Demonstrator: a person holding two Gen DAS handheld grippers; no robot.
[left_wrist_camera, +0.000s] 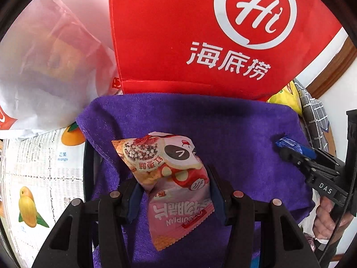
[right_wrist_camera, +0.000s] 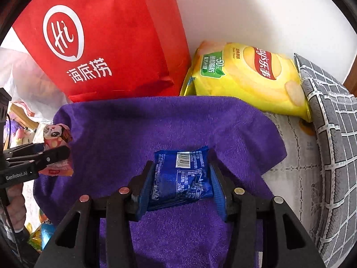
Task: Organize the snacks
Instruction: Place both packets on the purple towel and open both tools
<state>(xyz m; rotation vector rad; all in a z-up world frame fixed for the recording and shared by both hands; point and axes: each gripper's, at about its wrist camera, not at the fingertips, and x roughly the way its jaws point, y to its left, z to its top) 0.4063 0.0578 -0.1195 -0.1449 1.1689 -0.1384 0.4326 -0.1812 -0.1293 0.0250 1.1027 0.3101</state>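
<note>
My left gripper (left_wrist_camera: pixel 176 192) is shut on a pink snack packet (left_wrist_camera: pixel 171 178) with a panda print, held above the purple towel (left_wrist_camera: pixel 223 122). My right gripper (right_wrist_camera: pixel 181 178) is shut on a blue snack packet (right_wrist_camera: pixel 180 176) with a barcode, also over the purple towel (right_wrist_camera: pixel 156 122). Each gripper shows in the other view: the right one (left_wrist_camera: pixel 287 149) at the right with the blue packet (left_wrist_camera: pixel 287 144), the left one (right_wrist_camera: pixel 60 154) at the left with the pink packet (right_wrist_camera: pixel 55 138).
A red bag (left_wrist_camera: pixel 200 33) with a white logo stands behind the towel; it also shows in the right wrist view (right_wrist_camera: pixel 107 44). A yellow chip bag (right_wrist_camera: pixel 250 78) lies at the back right beside a grey checked cushion (right_wrist_camera: pixel 330 134). A white plastic bag (left_wrist_camera: pixel 44 67) sits at the left.
</note>
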